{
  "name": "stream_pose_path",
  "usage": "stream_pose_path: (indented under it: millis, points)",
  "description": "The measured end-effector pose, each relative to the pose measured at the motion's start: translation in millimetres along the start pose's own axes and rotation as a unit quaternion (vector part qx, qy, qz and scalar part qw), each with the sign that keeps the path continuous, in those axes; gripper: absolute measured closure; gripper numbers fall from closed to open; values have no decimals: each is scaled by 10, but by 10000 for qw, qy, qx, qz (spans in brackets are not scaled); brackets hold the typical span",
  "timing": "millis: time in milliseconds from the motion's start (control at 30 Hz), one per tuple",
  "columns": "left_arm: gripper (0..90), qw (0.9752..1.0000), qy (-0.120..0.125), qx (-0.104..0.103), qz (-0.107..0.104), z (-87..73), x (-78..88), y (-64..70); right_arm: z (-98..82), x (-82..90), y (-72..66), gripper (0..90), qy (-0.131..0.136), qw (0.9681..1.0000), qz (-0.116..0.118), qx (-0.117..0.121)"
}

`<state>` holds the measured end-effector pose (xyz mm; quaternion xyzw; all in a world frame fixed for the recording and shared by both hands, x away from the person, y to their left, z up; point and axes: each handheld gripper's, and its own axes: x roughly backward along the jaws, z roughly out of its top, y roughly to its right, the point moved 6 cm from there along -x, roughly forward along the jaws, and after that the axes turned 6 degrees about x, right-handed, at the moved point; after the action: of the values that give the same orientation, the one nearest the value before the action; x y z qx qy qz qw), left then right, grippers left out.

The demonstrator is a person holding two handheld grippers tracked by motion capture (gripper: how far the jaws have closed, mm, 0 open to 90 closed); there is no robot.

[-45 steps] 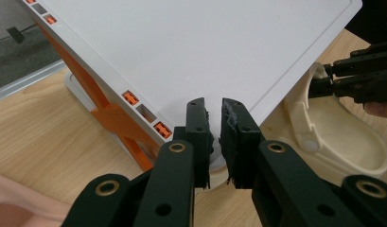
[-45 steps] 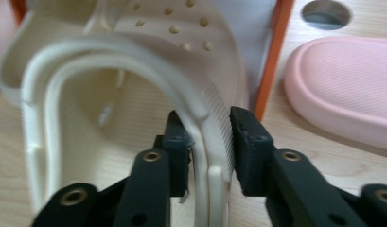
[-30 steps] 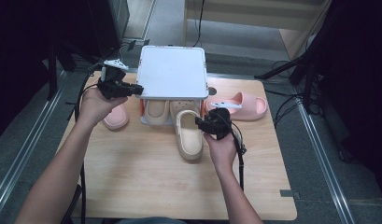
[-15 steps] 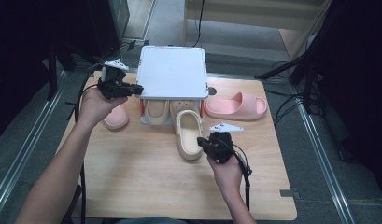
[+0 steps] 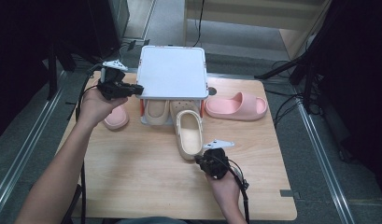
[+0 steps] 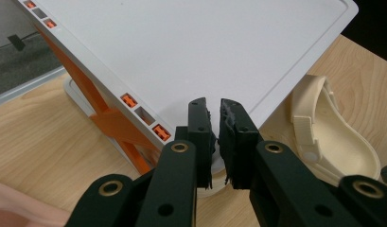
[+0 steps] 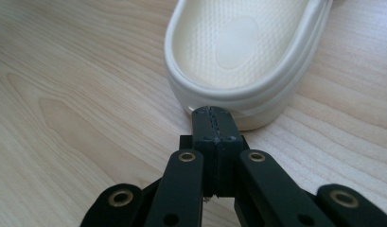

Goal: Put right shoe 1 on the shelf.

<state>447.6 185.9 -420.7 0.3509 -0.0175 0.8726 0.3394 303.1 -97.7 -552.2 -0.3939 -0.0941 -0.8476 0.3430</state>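
Now the right tool (image 7: 213,118) has its jaws pressed together with nothing between them, having just closed, and it has dropped back from beside the pink slide (image 5: 236,105) to sit low at the heel of the cream clog (image 5: 189,134), tip touching or just short of the heel rim. The left tool (image 6: 215,118) remains at the near-left corner of the white rack (image 5: 172,72), jaws nearly together with a thin gap and nothing visibly pinched. Judging from this, the clog, lying on the desk (image 5: 132,177) with its toe under the rack beside its mate, is set up for a push forward.
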Motion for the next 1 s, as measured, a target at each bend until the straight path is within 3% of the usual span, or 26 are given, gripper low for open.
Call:
stream_pose_path:
  millis: [300,533,1000]
  points:
    - [832,10000,-13,43,-28,0,0,1,63,-113,-22,900,-103,9999,116,31]
    - [833,10000,-13,42,-34,0,-1,1,228,-147,-53,900,64,9998,160,69]
    - [835,10000,-11,41,-24,-1,0,0,602,-390,79,900,148,9997,-38,175]
